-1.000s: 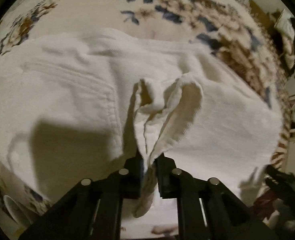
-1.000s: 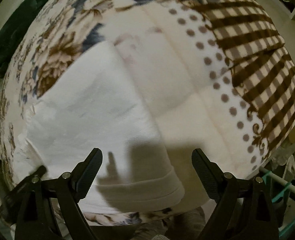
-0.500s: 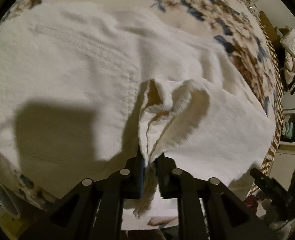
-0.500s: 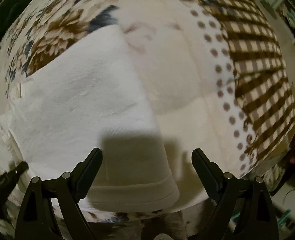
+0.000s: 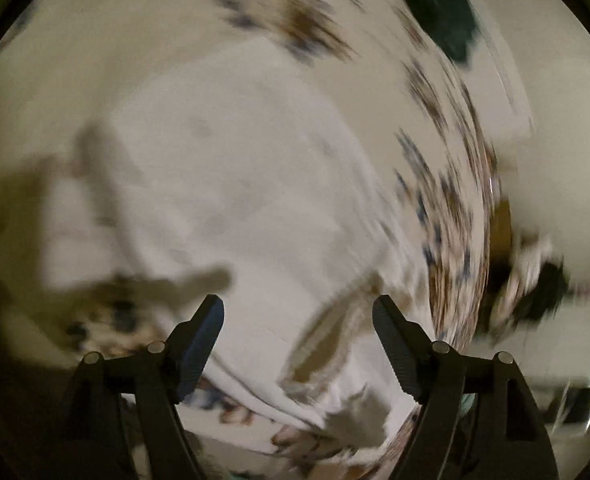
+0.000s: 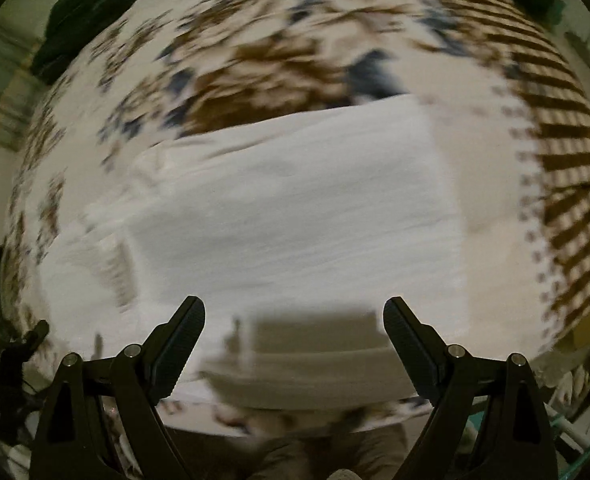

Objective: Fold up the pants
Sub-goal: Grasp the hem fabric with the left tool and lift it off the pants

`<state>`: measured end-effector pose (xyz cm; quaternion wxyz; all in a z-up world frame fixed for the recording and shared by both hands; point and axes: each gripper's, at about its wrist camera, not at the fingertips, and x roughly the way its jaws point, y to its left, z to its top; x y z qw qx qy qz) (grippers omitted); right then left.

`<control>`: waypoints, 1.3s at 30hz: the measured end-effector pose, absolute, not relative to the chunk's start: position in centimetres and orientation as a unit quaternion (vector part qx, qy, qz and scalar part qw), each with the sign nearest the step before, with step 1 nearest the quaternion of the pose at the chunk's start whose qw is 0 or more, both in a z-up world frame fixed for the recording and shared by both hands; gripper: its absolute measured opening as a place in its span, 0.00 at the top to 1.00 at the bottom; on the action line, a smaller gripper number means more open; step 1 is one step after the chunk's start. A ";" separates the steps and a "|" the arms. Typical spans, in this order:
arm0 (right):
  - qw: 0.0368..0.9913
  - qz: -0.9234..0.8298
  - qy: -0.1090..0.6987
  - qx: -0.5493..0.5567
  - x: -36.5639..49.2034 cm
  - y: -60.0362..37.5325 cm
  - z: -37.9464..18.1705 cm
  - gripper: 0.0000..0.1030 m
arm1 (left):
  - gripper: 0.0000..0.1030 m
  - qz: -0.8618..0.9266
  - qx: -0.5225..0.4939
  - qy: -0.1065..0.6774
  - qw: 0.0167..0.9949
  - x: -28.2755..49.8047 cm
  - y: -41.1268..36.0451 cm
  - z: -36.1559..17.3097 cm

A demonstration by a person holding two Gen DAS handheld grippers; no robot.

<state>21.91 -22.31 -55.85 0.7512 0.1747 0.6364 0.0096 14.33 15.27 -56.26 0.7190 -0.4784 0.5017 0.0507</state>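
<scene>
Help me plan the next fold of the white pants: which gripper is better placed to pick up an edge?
Right, probably. The right gripper hangs open over the pants' near hem. The left gripper is only now opening, its view blurred.

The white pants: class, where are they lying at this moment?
In the right wrist view, the white pants lie folded on the floral blanket, ahead of the right gripper.

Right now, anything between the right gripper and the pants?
Nothing visible. The right gripper hangs open over the folded white cotton pants, which lie bare on the floral bedspread. Only the gripper's shadow falls on them.
</scene>
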 end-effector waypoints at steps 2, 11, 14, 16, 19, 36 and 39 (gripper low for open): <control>0.752 0.028 0.638 0.160 22.6 -19.7 -55.8 0.10 | 0.27 0.081 -0.500 0.493 0.707 13.4 17.5 -57.6; 0.754 0.062 0.636 0.155 24.8 -14.0 -55.5 0.10 | 0.29 0.155 -0.611 0.428 0.648 13.7 23.1 -63.3; 0.752 0.067 0.639 0.150 25.0 -13.3 -55.7 0.10 | 0.29 0.155 -0.603 0.419 0.661 15.8 23.2 -63.1; 0.750 0.067 0.641 0.148 24.9 -13.5 -56.0 0.10 | 0.40 0.154 -0.602 0.408 0.669 16.6 23.1 -63.0; 0.748 0.062 0.645 0.147 24.5 -14.2 -56.4 0.10 | 0.68 0.133 -0.574 0.397 0.704 17.6 22.5 -61.7; 0.751 -0.019 0.617 0.235 19.9 -30.4 -53.7 0.10 | 0.71 -0.129 -0.261 0.455 0.842 20.7 -4.8 -43.5; 0.755 -0.042 0.612 0.230 19.2 -34.4 -53.0 0.10 | 0.72 -0.150 -0.215 0.491 0.831 21.4 -10.8 -45.5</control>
